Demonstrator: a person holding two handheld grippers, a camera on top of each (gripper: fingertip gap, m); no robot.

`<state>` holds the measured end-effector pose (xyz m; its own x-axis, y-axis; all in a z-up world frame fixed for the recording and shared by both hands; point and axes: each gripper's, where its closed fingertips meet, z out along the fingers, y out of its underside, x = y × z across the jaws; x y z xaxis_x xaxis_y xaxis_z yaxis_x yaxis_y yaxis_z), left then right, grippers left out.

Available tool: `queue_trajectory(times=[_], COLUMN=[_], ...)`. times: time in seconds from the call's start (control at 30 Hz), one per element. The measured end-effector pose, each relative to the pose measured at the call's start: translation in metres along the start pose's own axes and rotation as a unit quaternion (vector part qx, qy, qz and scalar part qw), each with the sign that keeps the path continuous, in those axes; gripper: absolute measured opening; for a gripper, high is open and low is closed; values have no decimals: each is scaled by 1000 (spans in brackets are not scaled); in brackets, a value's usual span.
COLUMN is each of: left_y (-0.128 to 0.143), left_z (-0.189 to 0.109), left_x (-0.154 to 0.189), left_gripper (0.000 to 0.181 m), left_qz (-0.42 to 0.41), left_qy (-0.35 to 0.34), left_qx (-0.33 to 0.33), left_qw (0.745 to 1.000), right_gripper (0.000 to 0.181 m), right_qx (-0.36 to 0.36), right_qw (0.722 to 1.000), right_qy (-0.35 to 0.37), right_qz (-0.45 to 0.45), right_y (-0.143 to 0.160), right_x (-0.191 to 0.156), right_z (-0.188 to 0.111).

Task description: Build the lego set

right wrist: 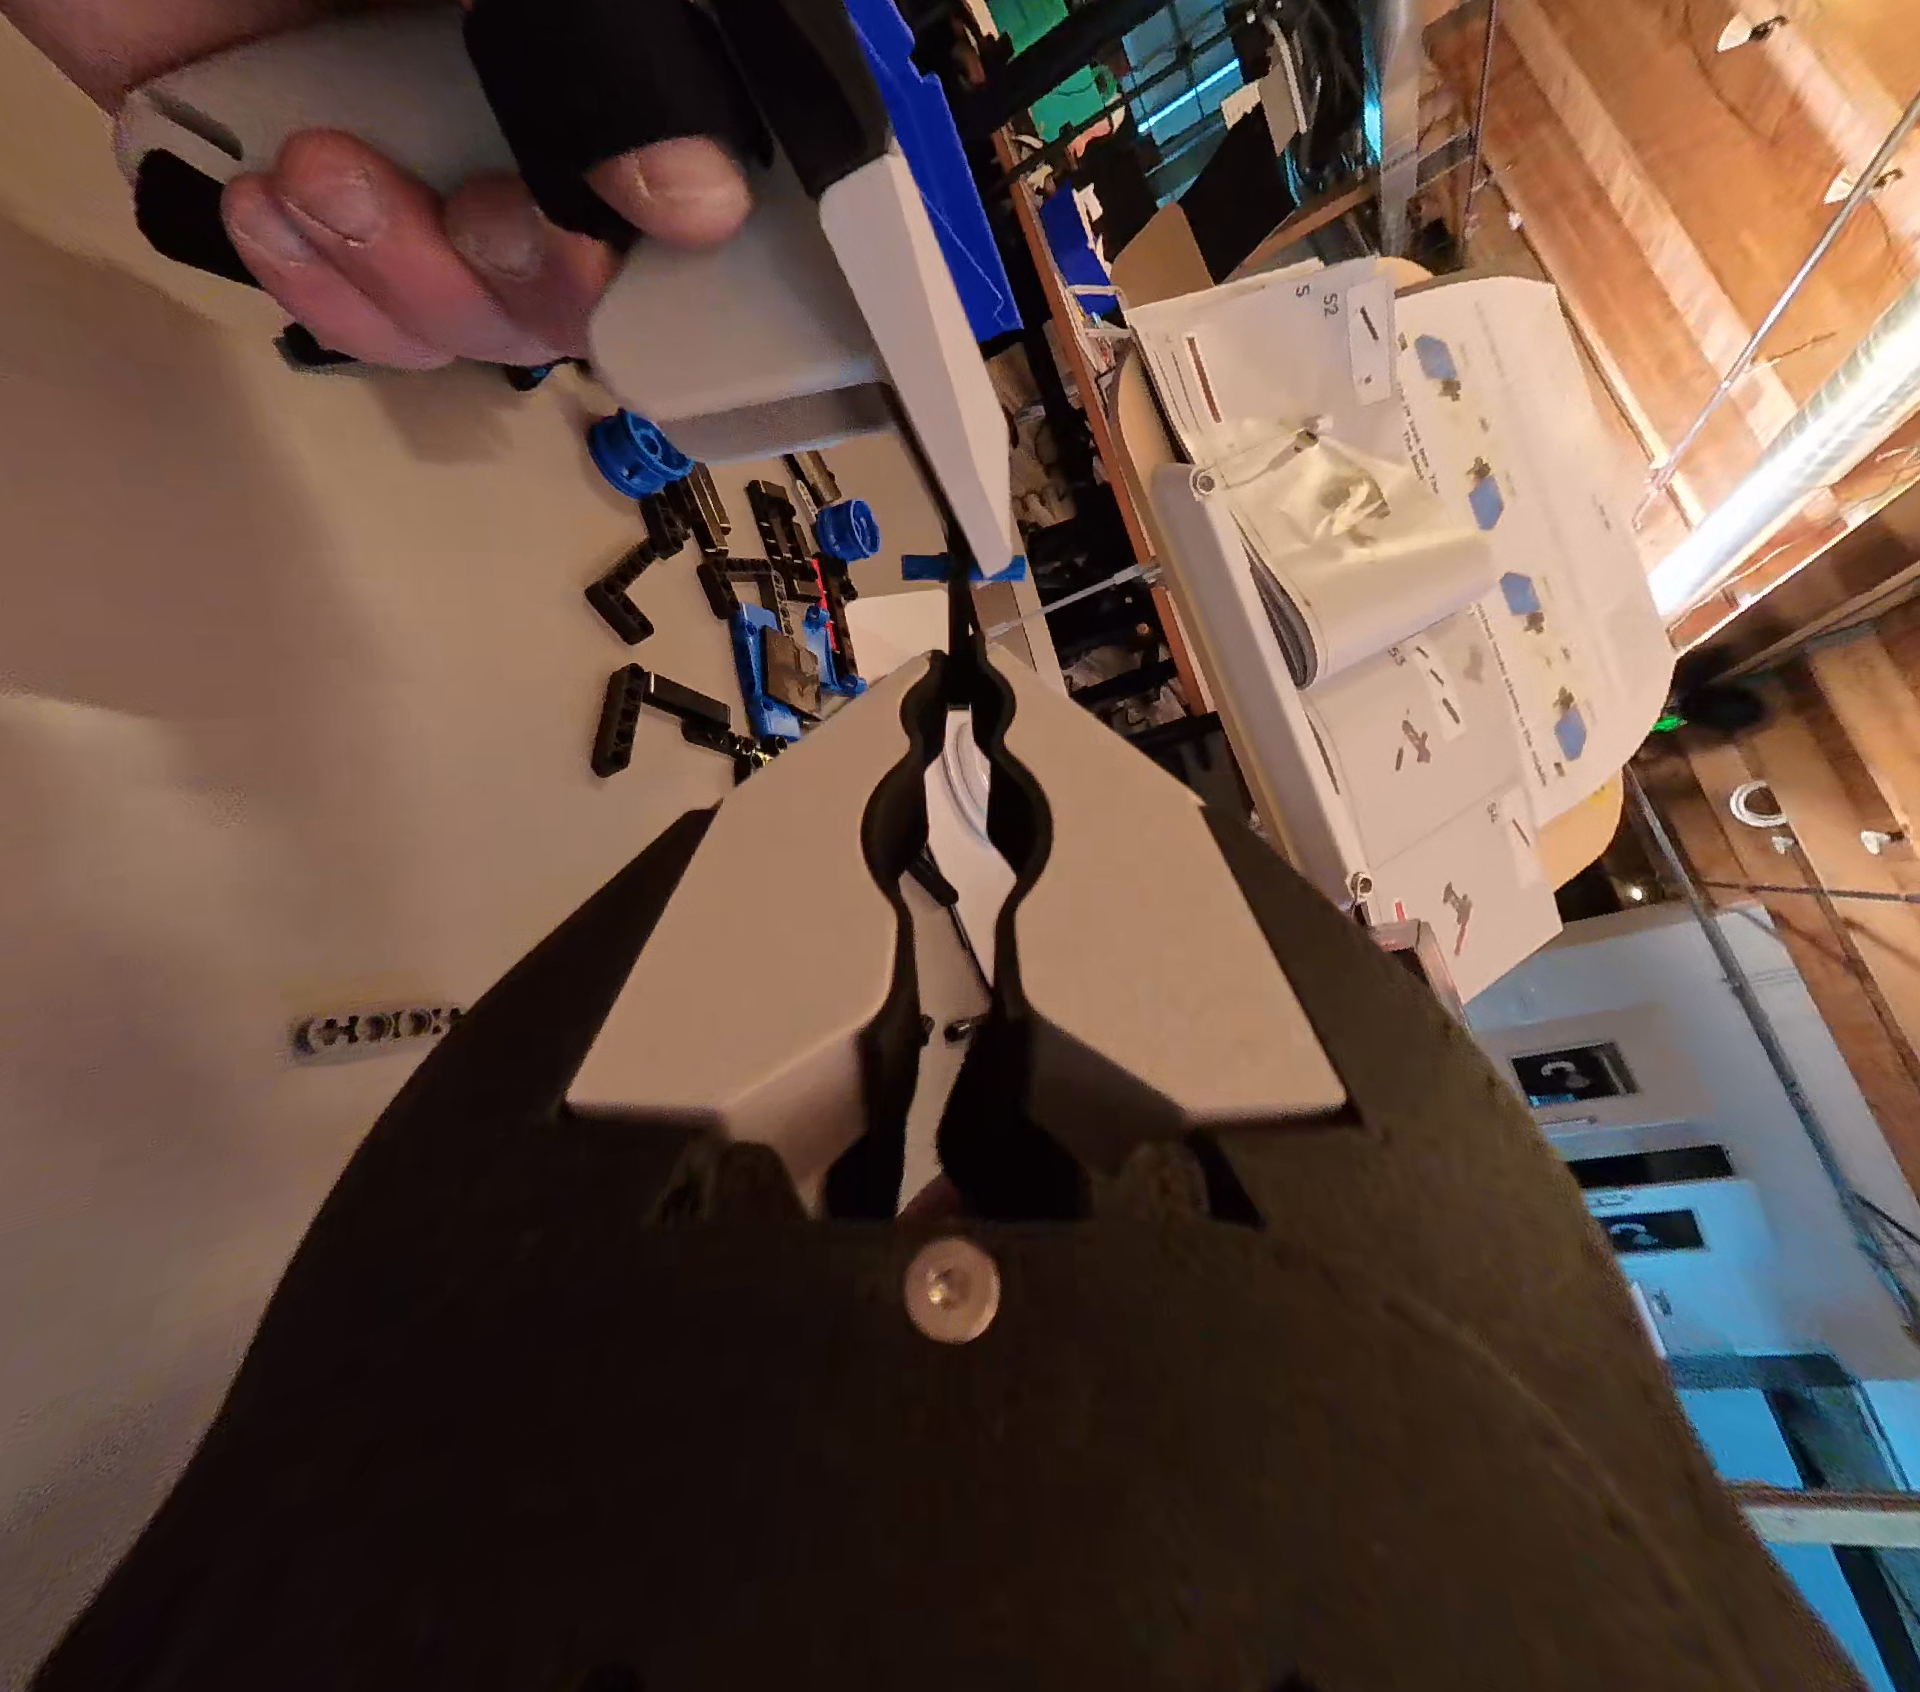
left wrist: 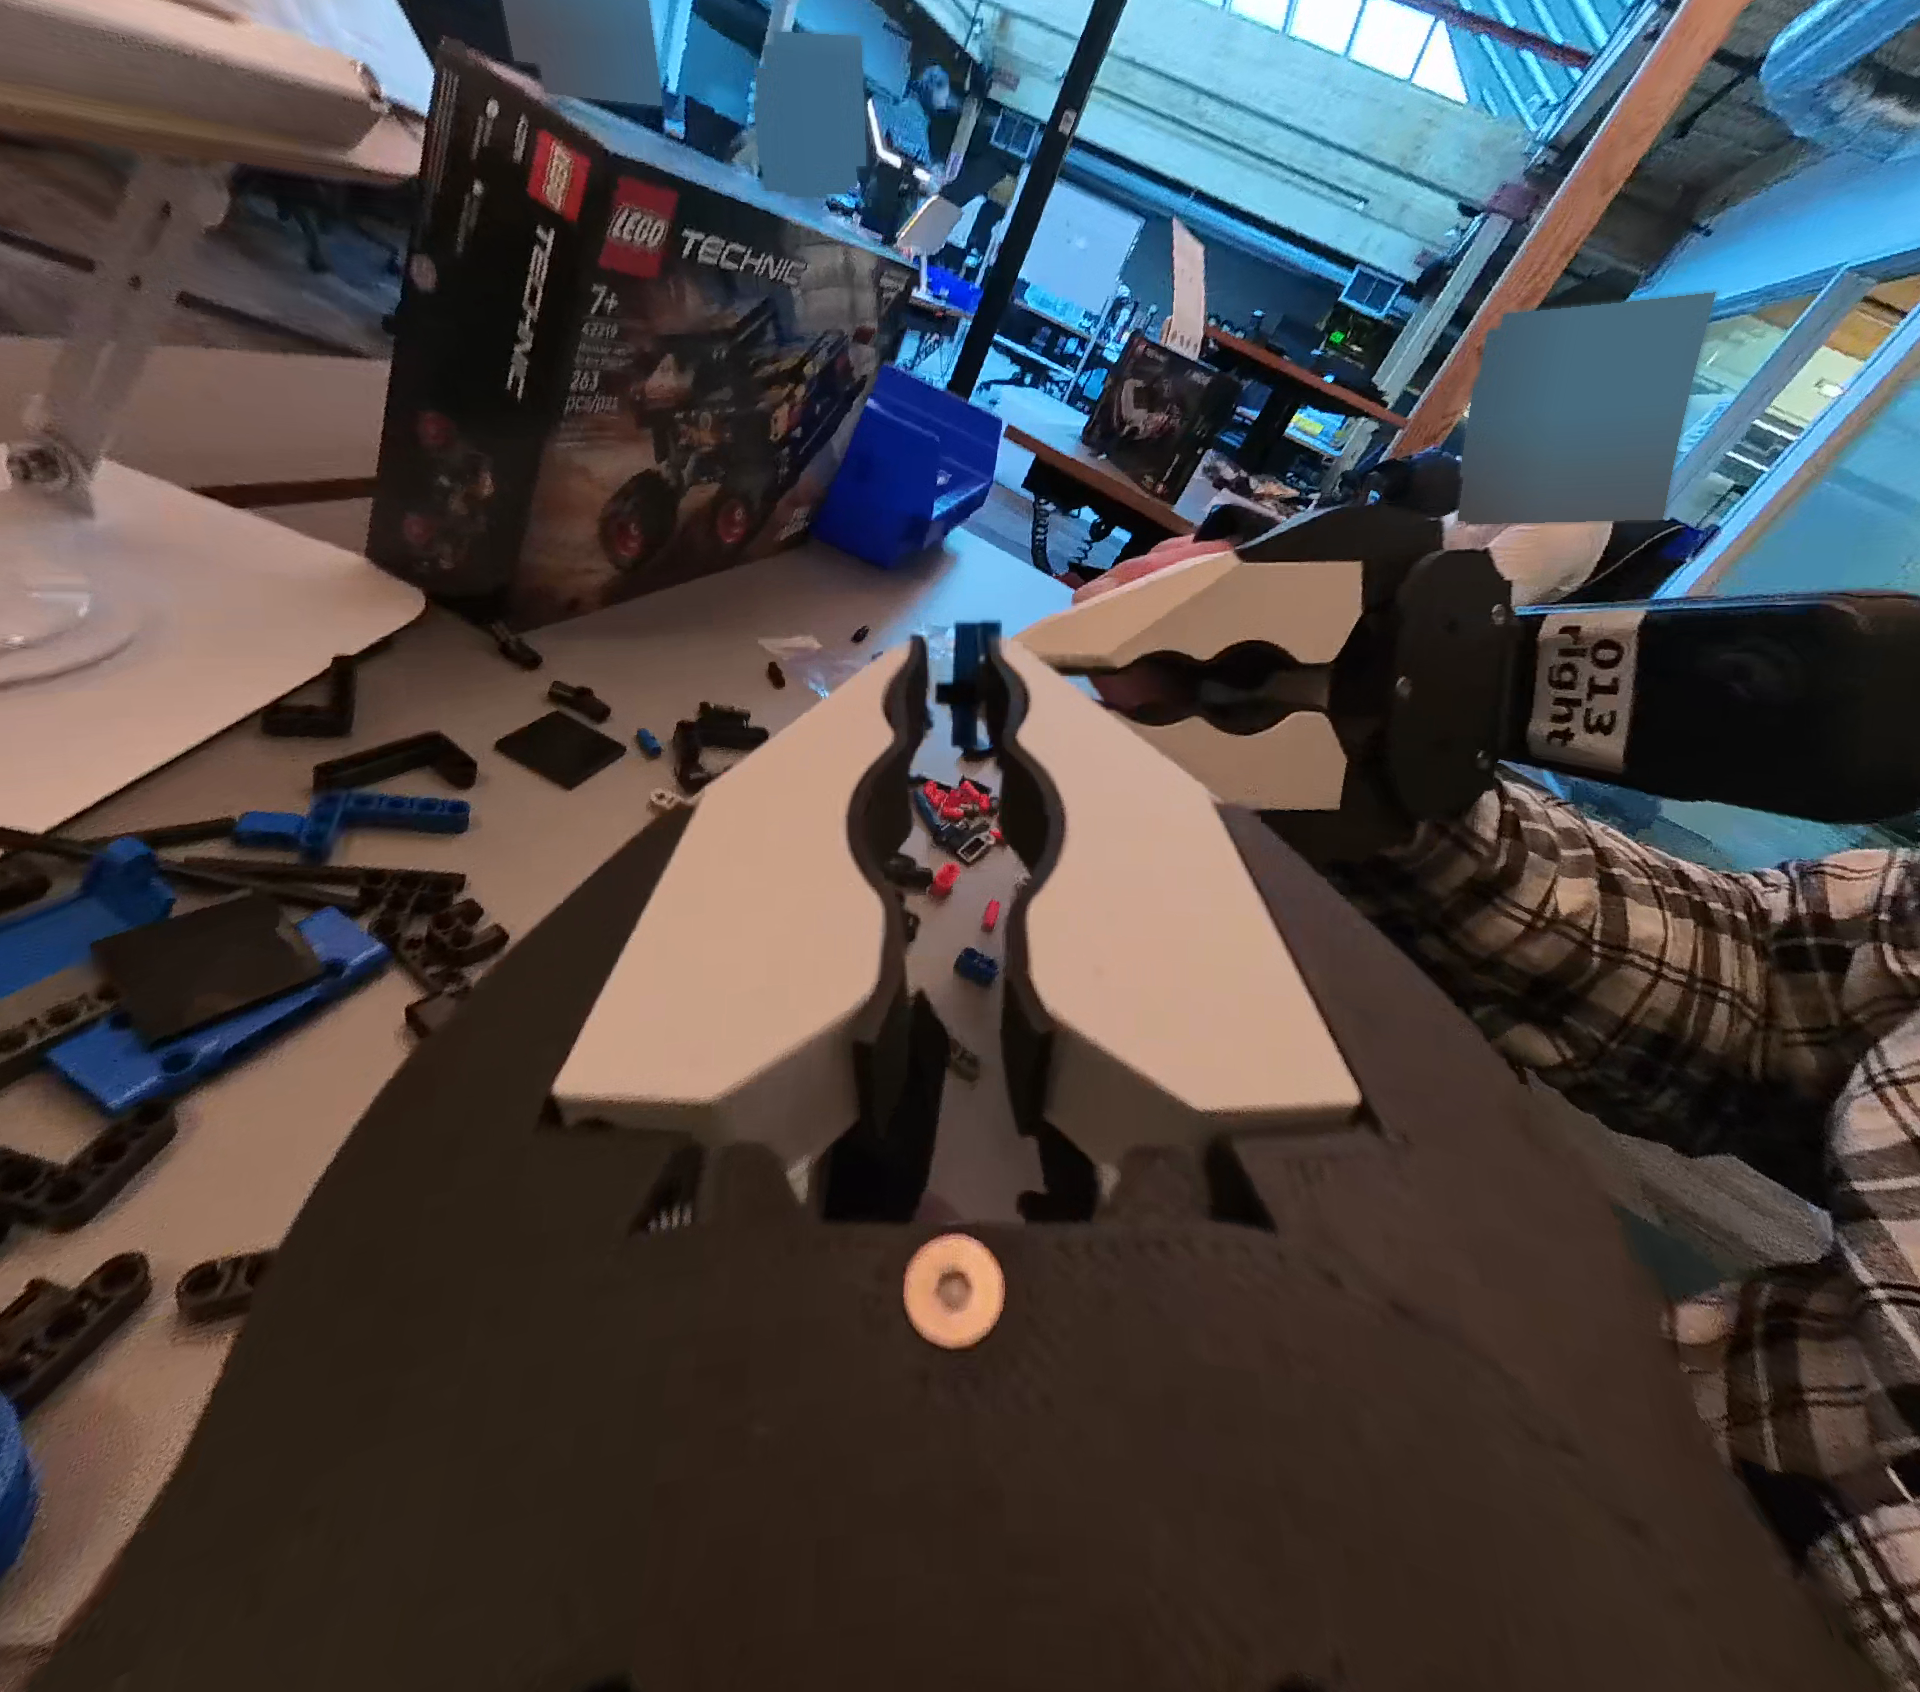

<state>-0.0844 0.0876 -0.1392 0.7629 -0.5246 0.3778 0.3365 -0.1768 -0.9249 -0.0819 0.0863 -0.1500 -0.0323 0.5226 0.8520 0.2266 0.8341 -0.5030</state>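
While the left gripper [left wrist: 958, 666] clamps a small blue piece [left wrist: 971, 674] at its tips above the table [left wrist: 727, 603], the right gripper [right wrist: 961, 676], jaws narrowed, pinches a thin black axle [right wrist: 961, 619] that meets that piece; loose parts [left wrist: 395, 811] lie below, beside the set box [left wrist: 623, 354].

Printed logos, words and numbers are seen on the black set box [left wrist: 623, 354]. A white label [left wrist: 1579, 692] with characters is borne on the right gripper [left wrist: 1081, 671]. Printed pages are shown in the open instruction booklet [right wrist: 1434, 562], and dark signs [right wrist: 1569, 1076] on a white wall.
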Motion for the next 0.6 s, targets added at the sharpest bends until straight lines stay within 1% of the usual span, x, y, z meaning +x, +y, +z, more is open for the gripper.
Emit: queue_trajectory(times=[0.03, 0.1, 0.2, 0.27, 0.33, 0.37, 0.47, 0.53, 0.6], left_y=[-2, -1, -5, -7, -8, -7, -3, 1, 2], left_z=[0, 0, -2, -3, -3, -3, 0, 2, 4], left_x=[1, 2, 0, -1, 0, 0, 4, 7, 11], left_gripper=[4, 3, 3, 3, 3, 3, 3, 3, 3], left_qz=[1, -6, -8, -22, -42, -45, -43, -29, -19], left_qy=[4, 13, 9, 14, 25, 28, 39, 42, 47], left_qx=[6, 5, 17, 21, 25, 24, 12, 0, -4], left_qw=[1000, 1000, 1000, 999, 998, 998, 998, 999, 999], right_gripper=[0, 0, 1, 10, 18, 24, 32, 32, 23], right_qx=[3, 8, 35, 55, 49, 42, 37, 47, 66], right_qw=[1000, 1000, 998, 994, 991, 990, 986, 977, 961], right_qy=[1, 1, 3, 5, 3, -2, -27, -61, -93], right_qz=[-2, 6, 47, 92, 123, 132, 158, 197, 250], right_y=[-1, -2, -8, -9, -2, 3, 7, 4, -2], right_x=[0, 1, 8, 18, 24, 23, 15, 6, 1], right_z=[0, -2, -7, -13, -14, -13, -9, -7, -7])
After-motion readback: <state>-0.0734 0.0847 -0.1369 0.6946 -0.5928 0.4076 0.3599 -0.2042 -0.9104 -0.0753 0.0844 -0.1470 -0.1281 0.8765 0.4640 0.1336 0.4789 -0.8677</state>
